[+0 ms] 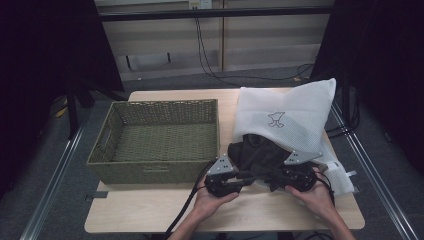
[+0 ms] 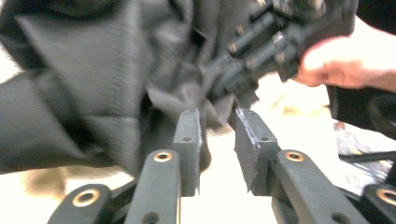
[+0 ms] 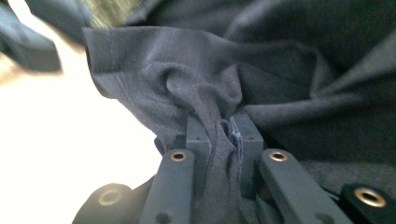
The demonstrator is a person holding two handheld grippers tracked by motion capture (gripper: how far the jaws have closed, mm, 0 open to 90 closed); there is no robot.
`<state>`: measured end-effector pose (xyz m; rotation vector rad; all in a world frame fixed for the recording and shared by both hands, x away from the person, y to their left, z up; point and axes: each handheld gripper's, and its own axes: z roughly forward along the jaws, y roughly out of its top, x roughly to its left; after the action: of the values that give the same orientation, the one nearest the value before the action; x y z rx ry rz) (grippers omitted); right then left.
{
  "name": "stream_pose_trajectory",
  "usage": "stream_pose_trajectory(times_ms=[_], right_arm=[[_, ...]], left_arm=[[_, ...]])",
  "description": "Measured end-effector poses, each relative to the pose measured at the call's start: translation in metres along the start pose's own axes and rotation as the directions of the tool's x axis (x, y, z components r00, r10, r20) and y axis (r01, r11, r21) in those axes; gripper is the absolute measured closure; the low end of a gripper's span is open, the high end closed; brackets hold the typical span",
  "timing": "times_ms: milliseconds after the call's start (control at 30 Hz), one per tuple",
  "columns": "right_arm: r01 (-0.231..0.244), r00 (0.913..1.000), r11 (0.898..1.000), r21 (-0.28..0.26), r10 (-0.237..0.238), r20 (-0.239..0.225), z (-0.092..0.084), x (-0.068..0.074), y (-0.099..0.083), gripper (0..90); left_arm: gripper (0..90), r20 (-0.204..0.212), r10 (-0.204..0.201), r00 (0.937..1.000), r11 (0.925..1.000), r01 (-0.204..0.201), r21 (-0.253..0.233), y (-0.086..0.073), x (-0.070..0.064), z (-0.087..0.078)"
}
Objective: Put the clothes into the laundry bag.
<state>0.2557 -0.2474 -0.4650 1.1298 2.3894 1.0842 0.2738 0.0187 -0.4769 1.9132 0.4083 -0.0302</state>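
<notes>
The work in hand appeared to be getting a dark garment (image 1: 260, 157) out of a white mesh laundry bag (image 1: 290, 117) and, most likely, into the woven basket (image 1: 157, 137) that stood on the left half of the worktop (image 1: 150, 210). That job looked only begun: the basket held nothing, and the garment lay bunched at the mouth of the bag near the worktop's front right corner, part of it spilled toward the front edge and the rest under the mesh. In the right gripper view the right gripper (image 3: 223, 135) had its fingers (image 3: 198, 135) pressed together on a twisted fold of the dark cloth, so that side had a firm hold. In the left gripper view the left gripper (image 2: 217, 135) had its fingers (image 2: 187, 140) apart, a narrow gap showing between them; a ragged edge of the garment hung just at their tips, and it could not be told whether it touched them, but nothing was pinched. The right gripper showed beyond it, gripping the same cloth. Left to do, by the look of it: a second hold, drawing the garment free of the bag, and carrying it across to the basket.
</notes>
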Motion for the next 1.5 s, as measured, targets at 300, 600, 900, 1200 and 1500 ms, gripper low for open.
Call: stream_pose_trajectory(times_ms=[300,600,900,1200,1500], right_arm=[[-0.013,0.9999,0.997,-0.082,0.013,-0.004,-0.017,0.001,0.019,80.8],[-0.015,0.9999,0.996,-0.092,0.015,0.004,-0.021,0.001,0.02,80.7],[-0.025,0.9997,0.995,-0.101,0.025,-0.003,-0.022,0.0,0.02,80.6],[-0.04,0.9992,0.994,-0.105,0.039,-0.01,-0.022,-0.002,0.019,80.5],[-0.06,0.9982,0.992,-0.11,0.06,-0.007,-0.017,-0.008,0.017,80.2]], left_arm=[[64.4,0.054,0.087,0.9947,0.9852,-0.094,0.143,0.001,-0.009,0.036],[50.6,-0.015,0.132,0.9911,0.9636,-0.125,0.236,0.002,0.002,0.068],[48.2,-0.024,0.202,0.979,0.9297,-0.184,0.319,0.0,0.002,0.079],[70.7,-0.046,0.226,0.9731,0.916,-0.196,0.35,0.006,0.006,0.079],[89.1,-0.065,0.199,0.9778,0.9345,-0.169,0.313,0.003,0.002,0.077]])
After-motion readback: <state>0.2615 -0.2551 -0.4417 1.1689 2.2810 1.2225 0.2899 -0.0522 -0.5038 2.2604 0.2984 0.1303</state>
